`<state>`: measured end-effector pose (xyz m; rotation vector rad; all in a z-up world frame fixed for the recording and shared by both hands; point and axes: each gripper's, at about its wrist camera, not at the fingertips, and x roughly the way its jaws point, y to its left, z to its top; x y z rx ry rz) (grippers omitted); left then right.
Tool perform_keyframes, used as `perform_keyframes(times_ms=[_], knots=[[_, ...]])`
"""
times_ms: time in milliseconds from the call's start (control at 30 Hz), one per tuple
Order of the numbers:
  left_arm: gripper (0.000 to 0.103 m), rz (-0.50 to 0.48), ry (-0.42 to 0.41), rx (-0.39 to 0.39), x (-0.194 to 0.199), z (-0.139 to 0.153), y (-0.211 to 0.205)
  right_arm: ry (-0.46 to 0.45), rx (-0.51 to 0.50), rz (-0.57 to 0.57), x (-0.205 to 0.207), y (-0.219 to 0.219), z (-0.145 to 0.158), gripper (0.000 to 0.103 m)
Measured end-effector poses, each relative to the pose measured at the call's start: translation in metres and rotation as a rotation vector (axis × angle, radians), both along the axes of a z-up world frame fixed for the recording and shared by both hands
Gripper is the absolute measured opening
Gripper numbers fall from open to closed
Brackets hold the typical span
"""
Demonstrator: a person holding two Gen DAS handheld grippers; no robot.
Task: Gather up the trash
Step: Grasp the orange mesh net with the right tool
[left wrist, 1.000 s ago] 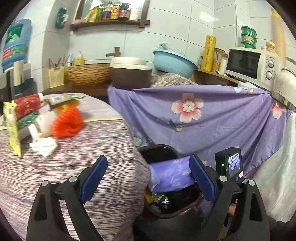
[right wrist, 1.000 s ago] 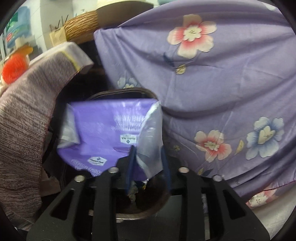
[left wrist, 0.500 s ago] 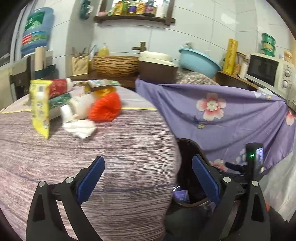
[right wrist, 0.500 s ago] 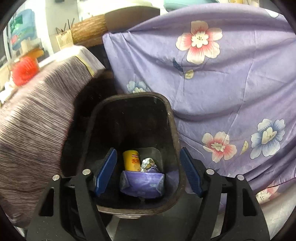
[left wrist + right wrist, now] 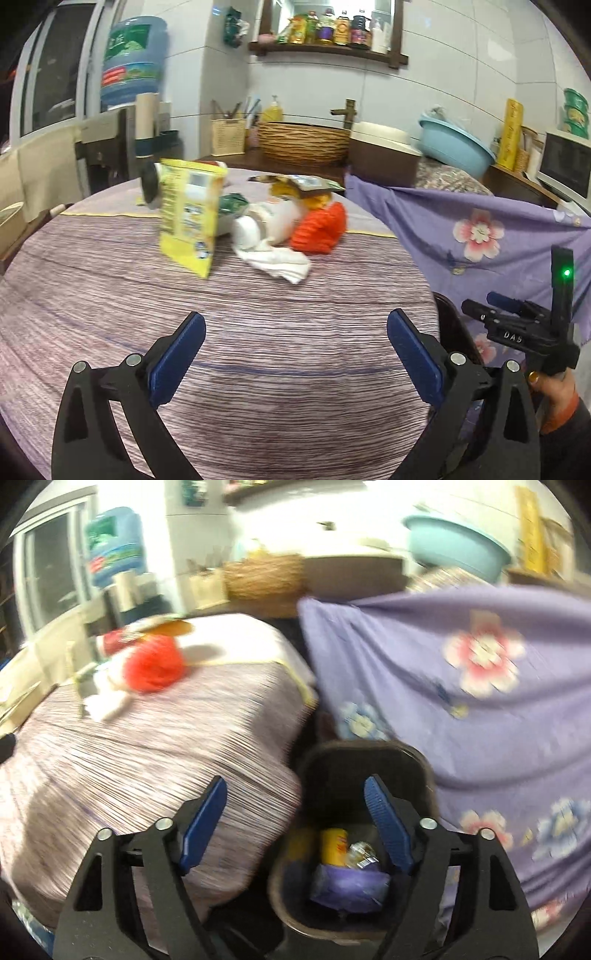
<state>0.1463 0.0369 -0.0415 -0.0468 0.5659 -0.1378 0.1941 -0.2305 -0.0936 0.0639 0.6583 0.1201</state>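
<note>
between pickups: purple bag [image 5: 349, 886] dropped in bin [image 5: 424, 771], right gripper [image 5: 295, 814] just opened, empty; left gripper [image 5: 295, 339] wide, empty, facing tabletop [image 5: 258, 314] trash at 12 o'clock; next, reach white tissue [image 5: 277, 260].

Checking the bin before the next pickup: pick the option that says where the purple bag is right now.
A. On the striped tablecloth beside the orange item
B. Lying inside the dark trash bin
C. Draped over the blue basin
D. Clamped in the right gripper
B: the right wrist view shows the purple bag at the bottom of the trash bin, while the right gripper above it is open and empty.
</note>
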Motion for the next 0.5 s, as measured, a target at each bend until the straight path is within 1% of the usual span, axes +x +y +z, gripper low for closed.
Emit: perform_keyframes(times_ms=[133, 200, 300, 367, 500], knots=[[0.097, 0.039, 0.014, 0.007, -0.003, -0.001, 0.021, -0.015, 0.017, 0.119, 0.016, 0.04, 0.021, 0.079], [0.097, 0.059, 0.016, 0.011, -0.005, -0.001, 0.031, -0.01, 0.042, 0.184, 0.03, 0.059, 0.03, 0.082], [0.097, 0.073, 0.021, 0.008, -0.005, -0.001, 0.042, -0.008, 0.008, 0.241, 0.053, 0.089, 0.037, 0.083], [0.097, 0.08, 0.022, 0.01, -0.005, 0.0, 0.051, 0.018, -0.009, 0.283, 0.072, 0.107, 0.04, 0.083], [0.097, 0.081, 0.03, 0.021, 0.0, 0.003, 0.064, 0.056, -0.022, 0.331, 0.107, 0.138, 0.042, 0.083]])
